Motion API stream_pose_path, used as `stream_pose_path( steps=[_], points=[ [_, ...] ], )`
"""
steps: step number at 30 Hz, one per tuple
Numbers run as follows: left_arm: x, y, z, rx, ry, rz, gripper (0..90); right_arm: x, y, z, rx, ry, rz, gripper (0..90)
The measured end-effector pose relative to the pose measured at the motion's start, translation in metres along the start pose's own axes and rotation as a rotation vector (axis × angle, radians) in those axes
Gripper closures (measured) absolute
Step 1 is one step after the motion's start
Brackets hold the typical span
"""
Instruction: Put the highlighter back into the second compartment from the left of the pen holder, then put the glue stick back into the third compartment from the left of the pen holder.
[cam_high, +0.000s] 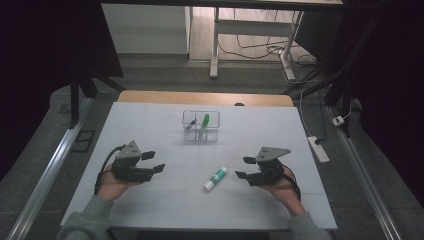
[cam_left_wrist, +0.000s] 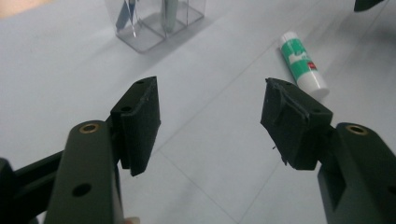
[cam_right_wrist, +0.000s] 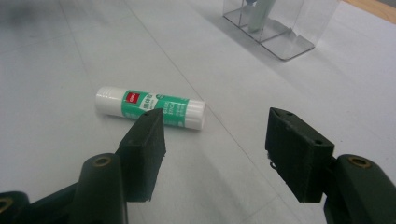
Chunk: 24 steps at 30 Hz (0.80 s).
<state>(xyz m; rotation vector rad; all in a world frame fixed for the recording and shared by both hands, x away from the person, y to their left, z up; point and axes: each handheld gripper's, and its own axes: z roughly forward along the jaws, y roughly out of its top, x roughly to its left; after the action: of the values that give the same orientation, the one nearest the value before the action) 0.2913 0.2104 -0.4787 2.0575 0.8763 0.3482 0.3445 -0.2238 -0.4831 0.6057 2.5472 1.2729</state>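
While the right hand-held gripper (cam_right_wrist: 210, 140) hovered with jaws apart just short of the glue stick (cam_right_wrist: 150, 107), squaring across its barrel seemed wise.

Beyond the left gripper (cam_left_wrist: 210, 112), the clear organizer (cam_left_wrist: 154, 23) is cut off at the top; we cannot identify the items inside.
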Motion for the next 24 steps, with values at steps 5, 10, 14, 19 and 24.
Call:
stream_pose_path(
  steps=[5,10,14,19,24],
  points=[
    [0.003,-0.008,-0.002,0.003,0.013,-0.018,35.7,-0.001,0.003,0.002,0.022,0.019,-0.017,37.0],
    [0.005,-0.014,-0.001,0.019,0.022,-0.027,35.3,0.0,0.007,0.004,0.04,0.035,-0.037,36.6],
    [0.004,-0.016,0.002,0.042,0.024,-0.015,34.0,0.0,0.009,0.004,0.057,0.047,-0.052,36.1],
    [0.004,-0.017,0.004,0.063,0.026,-0.003,33.0,0.001,0.012,0.005,0.089,0.072,-0.081,34.8],
    [0.004,-0.023,0.006,0.086,0.028,0.001,32.6,0.0,0.017,0.009,0.115,0.095,-0.107,32.6]
  ],
)
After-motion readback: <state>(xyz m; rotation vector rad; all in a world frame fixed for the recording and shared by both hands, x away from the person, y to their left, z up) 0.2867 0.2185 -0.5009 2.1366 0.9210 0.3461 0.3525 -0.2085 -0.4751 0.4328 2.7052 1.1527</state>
